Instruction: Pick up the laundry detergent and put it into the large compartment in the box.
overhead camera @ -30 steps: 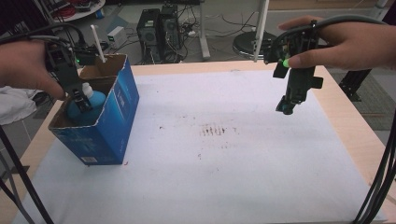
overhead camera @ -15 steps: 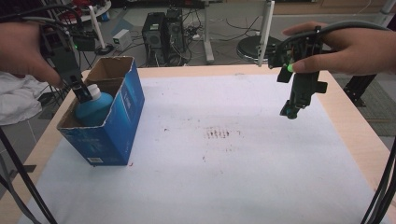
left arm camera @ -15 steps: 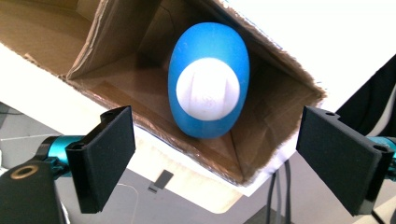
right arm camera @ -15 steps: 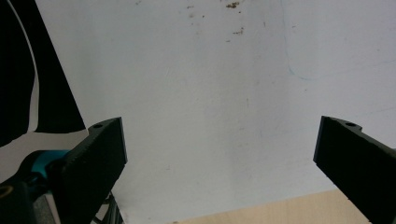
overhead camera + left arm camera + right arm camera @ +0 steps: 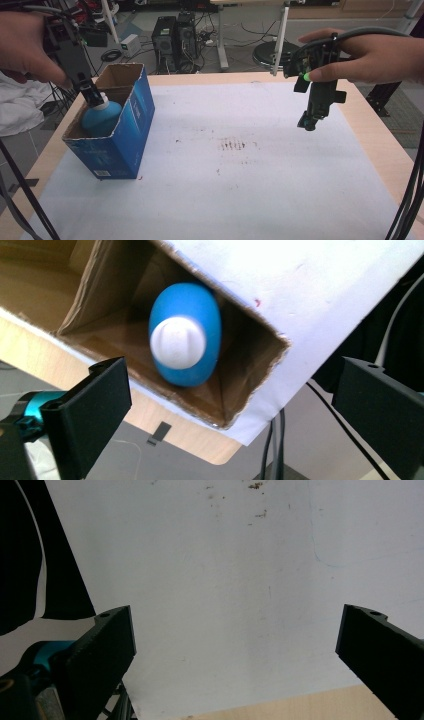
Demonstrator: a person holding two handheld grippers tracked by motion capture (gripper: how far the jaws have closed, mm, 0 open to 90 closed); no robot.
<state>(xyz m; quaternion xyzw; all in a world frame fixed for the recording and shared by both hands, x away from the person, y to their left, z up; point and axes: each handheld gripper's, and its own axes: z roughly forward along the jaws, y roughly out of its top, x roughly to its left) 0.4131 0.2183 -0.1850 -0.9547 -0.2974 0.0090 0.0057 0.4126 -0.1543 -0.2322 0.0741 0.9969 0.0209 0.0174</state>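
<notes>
Blue bottle [image 5: 101, 118] stands inside the cardboard box [image 5: 131, 131]; placing looks done. Left hand-held gripper [image 5: 94, 96] has just been opening, nothing between its jaws, just above the cap. Right hand-held gripper [image 5: 308, 121] hangs open and empty over the worktop [image 5: 260, 190].

Grey floor beyond the table [image 5: 372, 150] — computer towers [image 5: 175, 37], perhaps cables.

Box [image 5: 117, 140] blocks left edge; white sheet [image 5: 260, 190] open
</notes>
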